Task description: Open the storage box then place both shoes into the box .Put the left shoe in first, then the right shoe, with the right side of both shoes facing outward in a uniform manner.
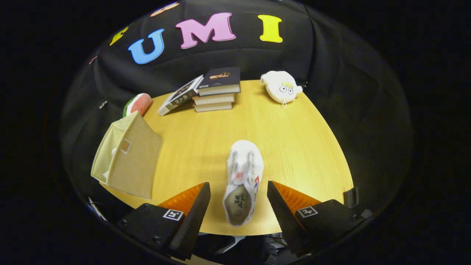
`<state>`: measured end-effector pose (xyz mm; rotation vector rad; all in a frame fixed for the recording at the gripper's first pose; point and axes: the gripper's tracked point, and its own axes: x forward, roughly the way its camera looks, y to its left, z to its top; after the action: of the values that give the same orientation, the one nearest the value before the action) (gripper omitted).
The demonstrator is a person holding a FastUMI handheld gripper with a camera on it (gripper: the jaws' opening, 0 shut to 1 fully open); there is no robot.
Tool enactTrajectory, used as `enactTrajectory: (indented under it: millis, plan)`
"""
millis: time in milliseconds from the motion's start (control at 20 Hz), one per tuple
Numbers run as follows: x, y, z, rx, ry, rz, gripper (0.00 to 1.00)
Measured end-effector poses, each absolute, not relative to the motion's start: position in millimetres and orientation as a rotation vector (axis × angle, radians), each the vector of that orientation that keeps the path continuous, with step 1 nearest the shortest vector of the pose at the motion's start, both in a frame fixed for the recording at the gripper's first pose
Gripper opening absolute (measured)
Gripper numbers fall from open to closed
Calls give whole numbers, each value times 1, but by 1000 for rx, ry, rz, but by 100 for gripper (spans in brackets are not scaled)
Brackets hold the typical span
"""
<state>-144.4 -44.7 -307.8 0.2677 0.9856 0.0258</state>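
In the gripper view, my gripper (239, 198) hangs spread wide, grasping nothing, with a white shoe (243, 182) on the table (294, 147) between its fingers. The storage box (127, 156) sits well left. I judge the shoe pickup comes next: lower, then squeeze its sides.

Recording booth: black cloth wall (331, 73) behind a wooden table (294, 147).

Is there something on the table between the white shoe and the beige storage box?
Nothing visible: bare table separates the shoe from the storage box. The open gripper has its fingers on either side of the shoe's heel, not touching it.
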Motion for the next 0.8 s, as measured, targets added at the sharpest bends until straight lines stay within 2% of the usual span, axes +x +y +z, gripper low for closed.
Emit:
enactTrajectory:
  millis: [450,550,600,700,800]
  plan:
    - [-116,-58,-387,102,1074,32,76]
    - [-101,-52,-395,109,1059,40,55]
    - [-100,-55,-399,81,1063,19,40]
    - [-98,-65,-399,32,1034,-24,21]
    - [-99,-63,-397,74,1044,-22,8]
